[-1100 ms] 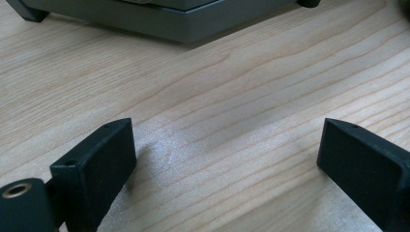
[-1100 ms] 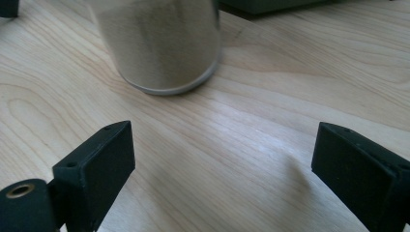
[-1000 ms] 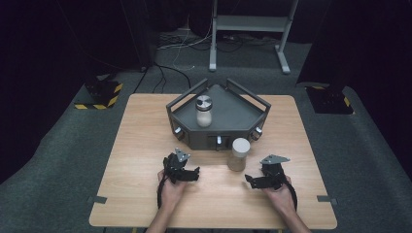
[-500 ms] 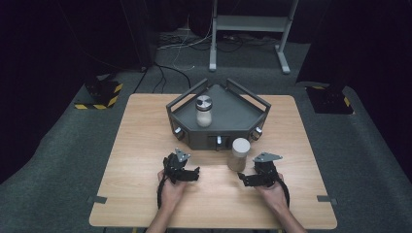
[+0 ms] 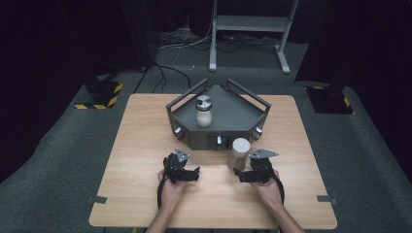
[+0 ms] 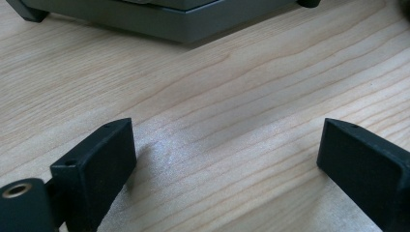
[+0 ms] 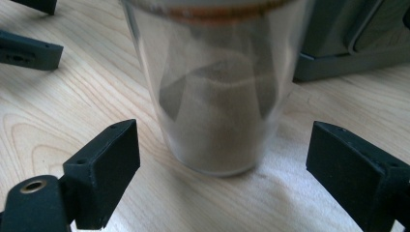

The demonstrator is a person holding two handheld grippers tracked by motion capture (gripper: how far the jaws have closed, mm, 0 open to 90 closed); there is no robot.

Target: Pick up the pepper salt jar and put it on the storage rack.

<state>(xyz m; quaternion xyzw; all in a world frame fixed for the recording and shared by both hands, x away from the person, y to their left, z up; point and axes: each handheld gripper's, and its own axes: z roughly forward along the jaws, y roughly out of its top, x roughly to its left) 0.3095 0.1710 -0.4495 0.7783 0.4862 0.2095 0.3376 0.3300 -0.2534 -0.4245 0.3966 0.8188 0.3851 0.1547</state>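
Since the earlier high view, the right gripper has slid left and a little farther up the table toward the tan-lidded jar, and its jaws have just been closing in somewhat. The left gripper has kept its place.

In the right gripper view the jaws stand apart on either side of the jar, which is between them but a little beyond the tips; neither pad touches the glass. The jar stands upright on the table, holding a brownish powder, just near of the grey tray's front wall. The left gripper's jaws are wide apart over bare wood, with nothing between them.

The step in hand looks like the approach to a grasp on this jar. The next move seems to call for pushing the right gripper a bit farther forward, so the pads sit level with the jar's body, and then closing squarely on it; a skewed squeeze could tip it.

The grey tray, with angled railed sides, sits at the far middle of the table and holds a second jar with a metal lid.

The table is pale wood grain, on a dark grey carpet. Beyond it are a metal stand, loose cables and yellow-and-black striped bases, in a dim room.
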